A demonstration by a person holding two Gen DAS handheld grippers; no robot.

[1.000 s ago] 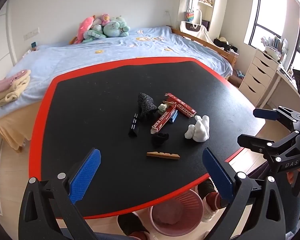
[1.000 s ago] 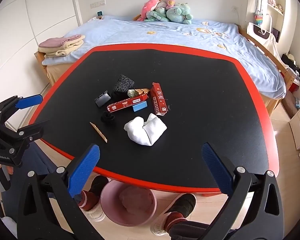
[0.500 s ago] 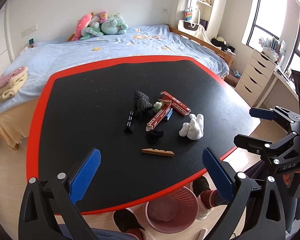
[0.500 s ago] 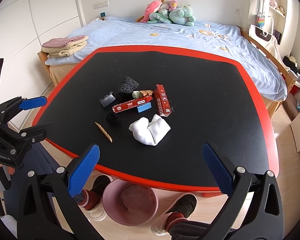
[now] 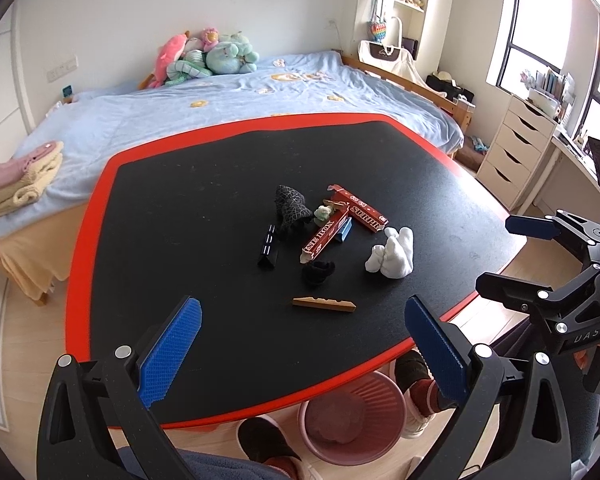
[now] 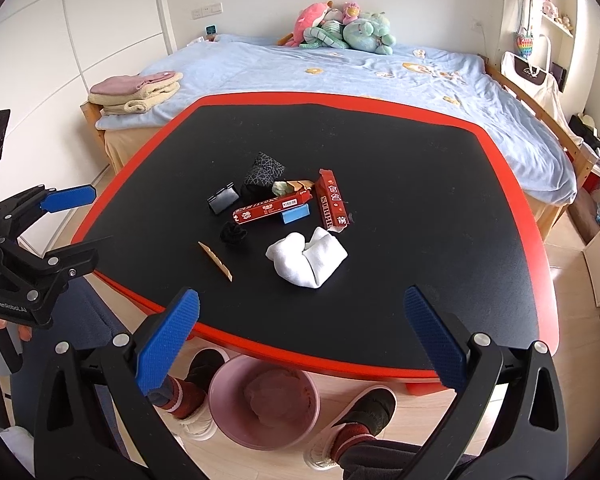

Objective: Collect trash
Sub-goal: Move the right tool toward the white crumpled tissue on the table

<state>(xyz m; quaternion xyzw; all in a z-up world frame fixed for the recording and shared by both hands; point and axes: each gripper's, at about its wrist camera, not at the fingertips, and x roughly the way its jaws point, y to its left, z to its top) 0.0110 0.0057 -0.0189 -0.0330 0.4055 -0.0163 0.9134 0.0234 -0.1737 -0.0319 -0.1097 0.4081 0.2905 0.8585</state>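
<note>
1. Left claw (image 5: 300, 344) is being held spread wide and empty above the near edge of the worktop (image 5: 180, 208); right claw (image 6: 300, 336) is likewise being held released, nothing between its pads.
2. Compared with a second ago, both claws are being drawn back and raised: the litter is being seen smaller and further off in both wrist views, and more of the floor is coming into view.
3. No item is being touched. The trash is lying in a cluster mid-worktop: two red cartons (image 5: 324, 236), a white crumpled wad (image 5: 392, 256), a black scrap (image 5: 318, 272), a wooden strip (image 5: 324, 304) nearest the left claw, a patterned dark pouch (image 5: 290, 208).
4. A pink bin (image 6: 264, 400) is standing on the floor under the near worktop edge, between the person's feet.
5. Judgement: collection is not yet being started; the retreat is being read as a survey before a first pick, probably the wooden strip or the wad.
</note>
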